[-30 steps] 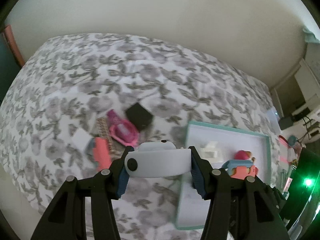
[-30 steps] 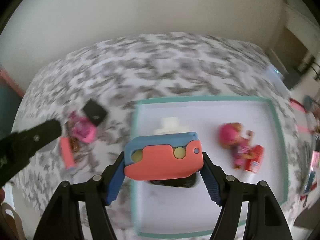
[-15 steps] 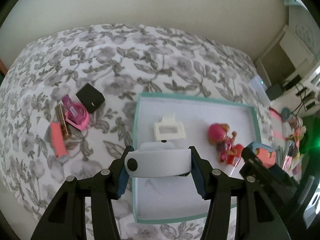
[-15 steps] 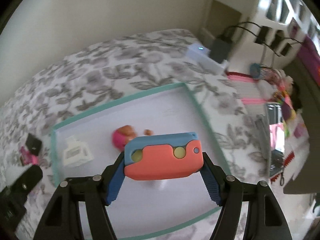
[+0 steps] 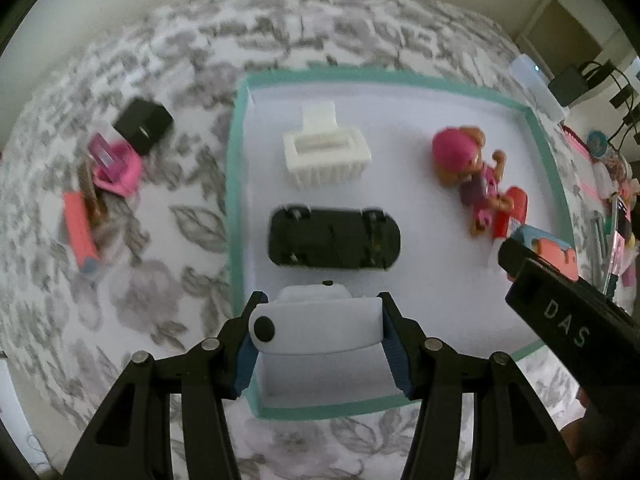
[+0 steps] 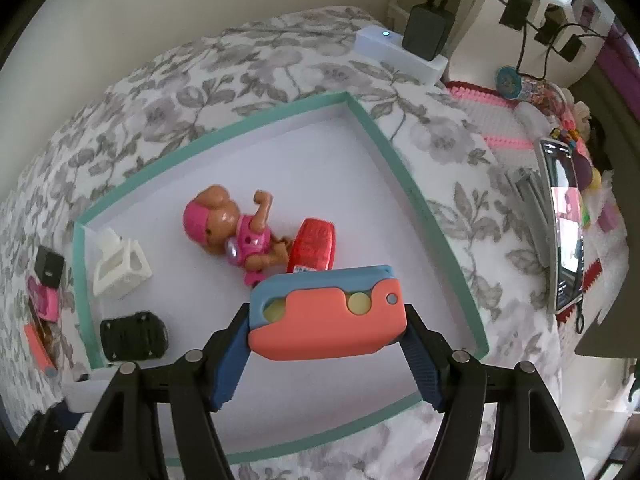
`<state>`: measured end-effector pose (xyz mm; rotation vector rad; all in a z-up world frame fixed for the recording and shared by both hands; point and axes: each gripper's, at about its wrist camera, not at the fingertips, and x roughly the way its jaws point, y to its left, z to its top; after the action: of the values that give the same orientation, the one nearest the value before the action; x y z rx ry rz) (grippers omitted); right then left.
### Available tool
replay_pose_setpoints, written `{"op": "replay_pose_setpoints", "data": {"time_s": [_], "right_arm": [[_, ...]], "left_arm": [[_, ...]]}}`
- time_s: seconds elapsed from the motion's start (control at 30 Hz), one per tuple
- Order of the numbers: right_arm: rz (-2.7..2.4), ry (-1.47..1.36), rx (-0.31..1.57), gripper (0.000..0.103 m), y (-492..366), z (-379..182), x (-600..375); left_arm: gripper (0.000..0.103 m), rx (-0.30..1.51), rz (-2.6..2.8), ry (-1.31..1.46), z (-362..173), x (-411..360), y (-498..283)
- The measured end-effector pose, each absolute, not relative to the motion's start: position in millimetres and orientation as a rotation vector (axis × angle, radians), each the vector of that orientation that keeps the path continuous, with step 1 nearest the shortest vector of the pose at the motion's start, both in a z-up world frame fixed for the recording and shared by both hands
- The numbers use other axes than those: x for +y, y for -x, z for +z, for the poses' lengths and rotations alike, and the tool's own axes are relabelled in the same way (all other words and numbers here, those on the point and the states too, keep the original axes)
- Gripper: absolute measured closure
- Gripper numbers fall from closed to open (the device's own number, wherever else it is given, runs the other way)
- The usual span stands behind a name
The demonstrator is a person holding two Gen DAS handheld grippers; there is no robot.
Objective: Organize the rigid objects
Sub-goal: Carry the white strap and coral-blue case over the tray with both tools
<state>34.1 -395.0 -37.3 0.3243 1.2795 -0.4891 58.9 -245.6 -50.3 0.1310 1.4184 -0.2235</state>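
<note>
Four toys lie in the tray (image 5: 236, 168), each tool grips another above it, and several wait at the frame's left on the bed (image 5: 168, 60): left tool (image 5: 316, 340) clamps a white piece (image 5: 316, 326), right tool (image 6: 326, 344) a coral-and-blue toy (image 6: 326, 316).

"DAS" in white on the right hand-held gripper (image 5: 538, 254)

White rounded piece (image 5: 316, 326) and coral-blue case (image 6: 326, 314) held above teal-rimmed tray (image 5: 236, 160); doll (image 5: 464, 164), black car (image 5: 334, 236), white block (image 5: 324, 154) inside.

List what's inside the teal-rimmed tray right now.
Inside the tray: a white basket-like piece, an upturned black toy car, a pink-hatted doll and a red item touching it. The held toys hide part of the floor.
</note>
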Motion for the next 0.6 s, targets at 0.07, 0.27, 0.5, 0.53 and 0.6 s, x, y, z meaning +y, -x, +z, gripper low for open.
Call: {"op": "replay_pose_setpoints", "data": {"time_s": [0.07,0.27,0.5,0.53,0.6], "right_arm": [[-0.477,-0.318,1.296,0.03,-34,-40,-393],[-0.448,-0.287,1.338,0.03,-39,-49,-385],[-0.437,-0.268,1.363,0.03,-40,-57,-380],[-0.436,-0.268,1.368,0.03,-40,-59,-380],[-0.435,-0.269,1.374,0.03,-41,-60,-379]], "left_arm": [[0.046,1.424,-0.215,-0.143,-54,-245,-59],[0.046,1.456,-0.192,-0.133,-66,-240,-64],[0.045,1.443,-0.198,-0.184,-69,-243,-64],[0.045,1.442,-0.202,-0.187,-70,-243,-64],[0.045,1.442,-0.205,-0.196,-73,-248,-64]]}}
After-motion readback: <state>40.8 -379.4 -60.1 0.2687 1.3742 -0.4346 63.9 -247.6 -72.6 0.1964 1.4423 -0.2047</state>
